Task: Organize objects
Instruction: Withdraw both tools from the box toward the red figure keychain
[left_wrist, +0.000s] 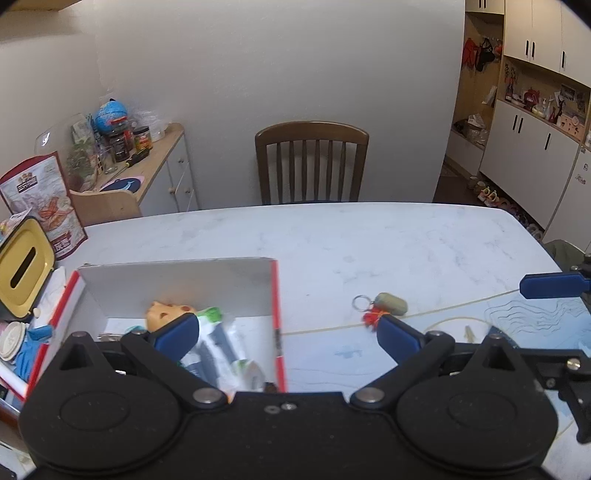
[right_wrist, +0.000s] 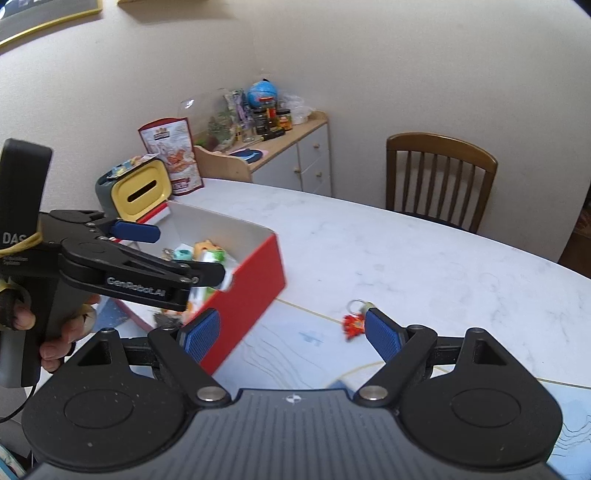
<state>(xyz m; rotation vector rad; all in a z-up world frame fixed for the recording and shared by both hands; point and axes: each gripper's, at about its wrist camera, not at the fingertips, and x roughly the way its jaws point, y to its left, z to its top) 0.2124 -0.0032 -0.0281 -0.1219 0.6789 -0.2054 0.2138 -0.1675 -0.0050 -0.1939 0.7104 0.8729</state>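
The sorting looks nearly done: the red-sided box (right_wrist: 255, 291) on the white table (left_wrist: 369, 236) already holds a jumble of small things — an orange toy figure (left_wrist: 162, 314), a green-and-white packet (left_wrist: 218, 332) — while one keychain (left_wrist: 380, 306) lies loose on the table to the right of the box, well apart from its wall. The left gripper (left_wrist: 286, 330) hangs over the box's right wall with its jaws spread wide and nothing between them; the right gripper (right_wrist: 291, 332) is likewise wide and empty, aimed at the table between the box and the keychain. The keychain lies with its long axis running roughly left to right in the left wrist view: the metal ring at the left end, the olive capsule-shaped fob toward the right, a red tassel or charm just near of them. The likely next move is for the right gripper to reach slightly right and forward, close across the fob's short width, then carry it left into the box. The ring may dangle.
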